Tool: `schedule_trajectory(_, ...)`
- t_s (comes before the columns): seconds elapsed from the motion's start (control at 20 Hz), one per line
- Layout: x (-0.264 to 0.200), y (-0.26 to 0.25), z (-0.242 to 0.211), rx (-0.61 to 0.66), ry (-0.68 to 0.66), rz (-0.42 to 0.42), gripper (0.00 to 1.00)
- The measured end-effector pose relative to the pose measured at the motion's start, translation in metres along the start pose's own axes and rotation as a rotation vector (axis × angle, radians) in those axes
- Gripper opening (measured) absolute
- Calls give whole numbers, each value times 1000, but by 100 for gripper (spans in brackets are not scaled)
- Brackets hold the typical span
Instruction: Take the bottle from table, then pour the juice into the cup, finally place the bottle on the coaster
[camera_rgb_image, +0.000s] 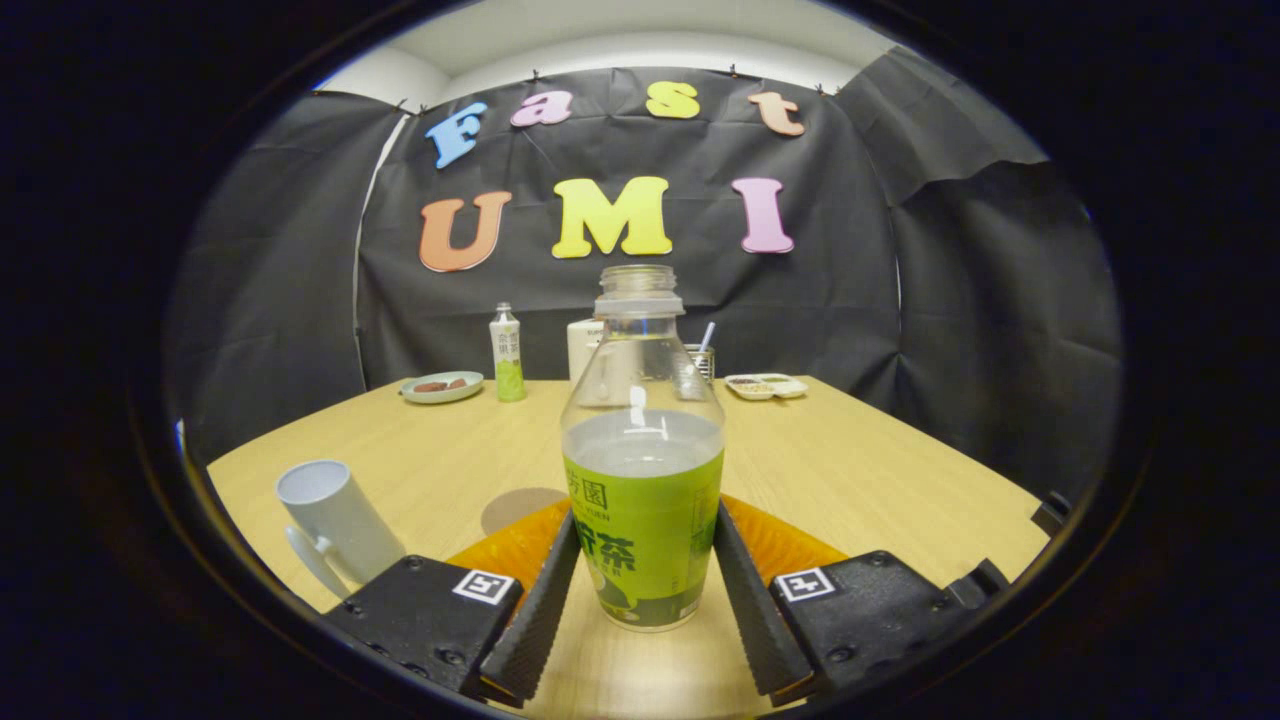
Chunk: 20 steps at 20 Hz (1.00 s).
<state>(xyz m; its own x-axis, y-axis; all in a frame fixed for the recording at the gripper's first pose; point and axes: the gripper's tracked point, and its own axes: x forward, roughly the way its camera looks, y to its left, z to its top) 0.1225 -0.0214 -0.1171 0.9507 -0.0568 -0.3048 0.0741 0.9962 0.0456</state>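
The gripper (645, 590) has its two fingers (545, 600) closed against the sides of the bottle (643, 470), one pressing on each flank of the green label. The bottle stands upright between them with its cap off; the clear upper part shows the liquid level just above the label. Whether its base touches the table (880, 470) cannot be told. The coaster (525, 508), a flat brownish round, lies on the table just beyond the left finger, partly hidden by it. The cup (335, 525), pale and with a handle, stands near the table's left edge, beside the gripper body. Along the far edge sit a plate (441, 386), a small bottle (508, 353), a white container (581, 345) and a small tray (765, 385).
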Motion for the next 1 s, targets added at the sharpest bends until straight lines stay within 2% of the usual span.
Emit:
schedule_trajectory(0.3,-14,17,22,-154,-33,30,77)
schedule_trajectory(0.65,-9,24,52,-486,-76,-66,76)
schedule_trajectory(1.0,-7,47,67,-788,-131,-91,76)
